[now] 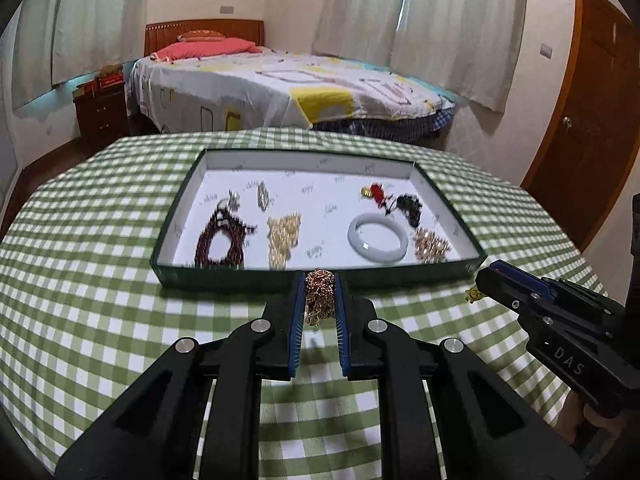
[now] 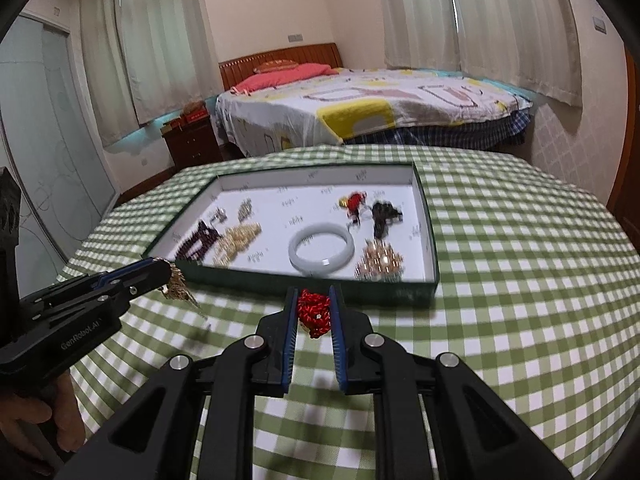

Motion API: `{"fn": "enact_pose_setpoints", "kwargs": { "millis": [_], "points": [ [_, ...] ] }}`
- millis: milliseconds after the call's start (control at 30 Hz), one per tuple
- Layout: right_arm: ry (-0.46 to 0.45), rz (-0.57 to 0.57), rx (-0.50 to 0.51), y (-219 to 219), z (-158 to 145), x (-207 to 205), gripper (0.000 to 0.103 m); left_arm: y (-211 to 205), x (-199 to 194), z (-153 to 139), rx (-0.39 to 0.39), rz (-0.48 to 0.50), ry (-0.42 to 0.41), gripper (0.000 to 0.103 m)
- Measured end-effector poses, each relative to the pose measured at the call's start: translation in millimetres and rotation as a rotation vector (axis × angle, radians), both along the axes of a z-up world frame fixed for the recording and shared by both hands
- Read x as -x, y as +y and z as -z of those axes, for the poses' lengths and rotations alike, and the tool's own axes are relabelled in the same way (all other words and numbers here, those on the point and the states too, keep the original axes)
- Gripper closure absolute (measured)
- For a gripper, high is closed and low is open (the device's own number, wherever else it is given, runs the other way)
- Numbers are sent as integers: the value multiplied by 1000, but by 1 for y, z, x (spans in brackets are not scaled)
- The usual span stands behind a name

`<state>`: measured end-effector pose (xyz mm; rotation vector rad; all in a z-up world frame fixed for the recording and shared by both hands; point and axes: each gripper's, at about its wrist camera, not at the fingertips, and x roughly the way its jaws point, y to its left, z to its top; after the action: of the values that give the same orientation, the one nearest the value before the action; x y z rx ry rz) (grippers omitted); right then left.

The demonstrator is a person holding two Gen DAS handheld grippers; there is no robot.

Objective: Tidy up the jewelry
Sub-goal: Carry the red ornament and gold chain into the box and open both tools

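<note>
A shallow green box tray (image 1: 256,278) with a white floor lies on the checked table and holds several jewelry pieces: a dark red bead string (image 1: 220,236), a pale gold chain pile (image 1: 283,236), a white jade bangle (image 1: 378,238), a rose-gold piece (image 1: 430,245). My left gripper (image 1: 320,280) is shut on a gold chain bundle (image 1: 319,294), just before the tray's near wall; it also shows in the right wrist view (image 2: 176,280). My right gripper (image 2: 314,294) is shut on a red knotted cord piece (image 2: 314,312) near the tray's near wall (image 2: 360,286).
The round table has a green and white checked cloth (image 1: 100,340). A bed (image 1: 280,88) stands beyond the table, a wooden nightstand (image 1: 102,114) to its left, a wooden door (image 1: 592,120) at right. The right gripper's body (image 1: 560,320) shows right of the left gripper.
</note>
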<state>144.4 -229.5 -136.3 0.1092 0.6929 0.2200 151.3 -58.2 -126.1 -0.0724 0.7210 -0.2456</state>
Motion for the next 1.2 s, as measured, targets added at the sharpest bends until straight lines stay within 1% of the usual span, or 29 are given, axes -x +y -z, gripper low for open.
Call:
{"fn": "enact_pose_setpoints", "kwargs": {
  "millis": [233,400,567,667,767,933,1000,1067,1200],
  "points": [
    [-67,-12,-1,6,-27,-17,87,-4,-15,-28,13,8,-70,89],
    [-111,-20,2,13,-42,-39,87,-10,-37,-47,12,13,-126,89],
    [-164,-29,18,22,-60,-68,87,-16,-66,-57,-2,11,-159,89],
    [-190,-31,19,24,-65,-82,87,-17,-83,-59,-7,4,-174,89],
    [-189,-29,16,27,-61,-103,87,-19,-104,-54,-18,-5,-169,89],
    [-147,-20,22,31,-35,-131,87,-23,-139,-23,-51,-23,-111,89],
    [-127,-15,25,32,-24,-138,87,-23,-152,-8,-64,-38,-79,89],
    [-95,-8,24,31,-10,-147,87,-20,-161,4,-61,-49,-45,89],
    [-46,-2,37,32,7,-160,87,-15,-180,28,-71,-69,35,89]
  ]
}}
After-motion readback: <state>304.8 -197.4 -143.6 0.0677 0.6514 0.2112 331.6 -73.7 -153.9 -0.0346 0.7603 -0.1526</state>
